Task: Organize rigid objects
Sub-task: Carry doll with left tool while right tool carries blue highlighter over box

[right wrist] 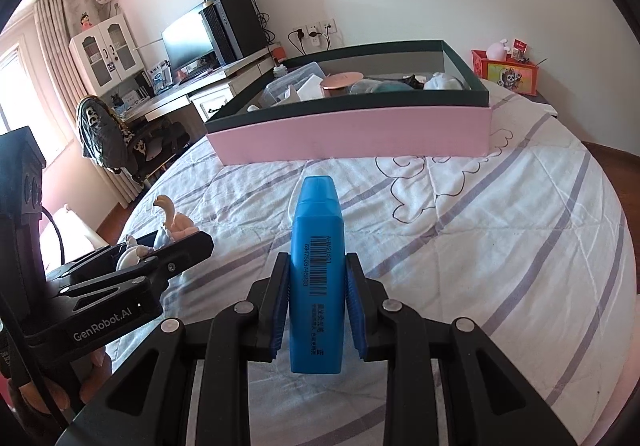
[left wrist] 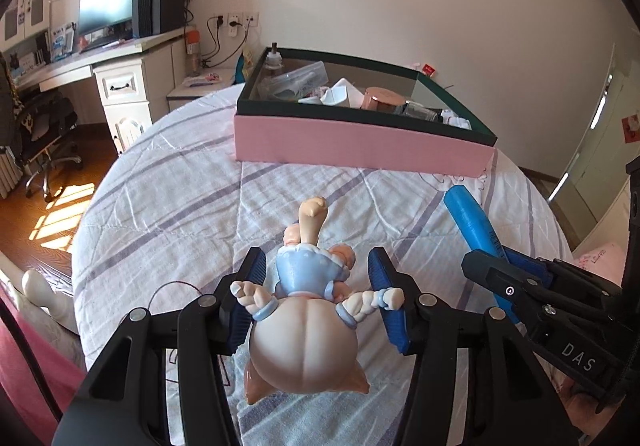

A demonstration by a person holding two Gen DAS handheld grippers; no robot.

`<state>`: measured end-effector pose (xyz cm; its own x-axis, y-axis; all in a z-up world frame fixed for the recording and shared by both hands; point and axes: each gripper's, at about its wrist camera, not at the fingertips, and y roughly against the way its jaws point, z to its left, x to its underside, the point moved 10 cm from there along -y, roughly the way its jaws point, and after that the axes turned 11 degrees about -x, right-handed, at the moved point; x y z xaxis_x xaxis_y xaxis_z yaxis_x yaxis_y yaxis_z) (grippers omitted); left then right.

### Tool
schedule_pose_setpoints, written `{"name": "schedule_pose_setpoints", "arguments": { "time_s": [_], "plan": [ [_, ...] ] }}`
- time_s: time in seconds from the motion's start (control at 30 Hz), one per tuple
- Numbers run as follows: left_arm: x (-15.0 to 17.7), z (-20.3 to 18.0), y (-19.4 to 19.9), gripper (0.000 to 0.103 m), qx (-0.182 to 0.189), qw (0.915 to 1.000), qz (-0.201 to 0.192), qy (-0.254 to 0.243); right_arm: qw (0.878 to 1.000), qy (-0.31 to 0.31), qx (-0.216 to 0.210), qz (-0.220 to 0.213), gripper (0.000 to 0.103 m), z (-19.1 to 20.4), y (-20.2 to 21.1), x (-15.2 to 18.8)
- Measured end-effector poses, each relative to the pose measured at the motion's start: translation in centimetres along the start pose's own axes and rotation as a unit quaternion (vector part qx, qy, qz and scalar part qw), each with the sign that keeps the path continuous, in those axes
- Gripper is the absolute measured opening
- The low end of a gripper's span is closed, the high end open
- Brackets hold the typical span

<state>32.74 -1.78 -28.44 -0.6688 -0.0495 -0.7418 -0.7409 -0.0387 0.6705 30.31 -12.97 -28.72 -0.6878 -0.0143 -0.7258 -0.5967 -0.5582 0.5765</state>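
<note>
Figurine point(left wrist: 304, 310) lies on the bed between the left gripper's point(left wrist: 318, 278) part-open pads, apparently untouched; right gripper point(right wrist: 318, 286) clamps a blue highlighter point(right wrist: 317, 266), near the pink box point(right wrist: 352, 135).

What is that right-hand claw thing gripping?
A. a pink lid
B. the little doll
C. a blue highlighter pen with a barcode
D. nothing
C: the right gripper has both pads pressed on the blue highlighter, whose barcode faces the camera.
</note>
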Motion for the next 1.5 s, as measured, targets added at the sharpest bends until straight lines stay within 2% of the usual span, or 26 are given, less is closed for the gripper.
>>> {"name": "schedule_pose_setpoints", "arguments": {
  "time_s": [0.27,0.57,0.73,1.07,1.27,1.5],
  "plan": [
    [-3.8,-0.5,6.4,0.054,-0.024,0.9957,-0.088,-0.017,0.998,0.037,-0.001,-0.057,0.027,3.6,3.9,-2.9],
    [-7.1,-0.8,13.8,0.054,-0.045,0.9819,-0.183,-0.02,0.986,0.086,0.03,-0.14,0.027,7.8,10.2,-6.3],
    [-7.8,-0.8,17.2,0.054,-0.058,0.9729,-0.223,-0.021,0.978,0.111,0.051,-0.168,0.027,9.7,13.0,-7.1],
    [-8.1,-1.2,19.3,0.054,-0.06,0.9677,-0.243,-0.03,0.973,0.123,0.061,-0.185,0.027,10.7,14.9,-7.3],
    [-8.1,-1.2,18.6,0.054,-0.068,0.9665,-0.245,-0.035,0.974,0.125,0.06,-0.177,0.027,10.2,14.0,-7.8],
    [-11.1,-2.2,15.4,0.054,-0.072,0.9675,-0.238,-0.047,0.975,0.133,0.063,-0.168,0.027,8.6,11.6,-10.5]
  ]
}}
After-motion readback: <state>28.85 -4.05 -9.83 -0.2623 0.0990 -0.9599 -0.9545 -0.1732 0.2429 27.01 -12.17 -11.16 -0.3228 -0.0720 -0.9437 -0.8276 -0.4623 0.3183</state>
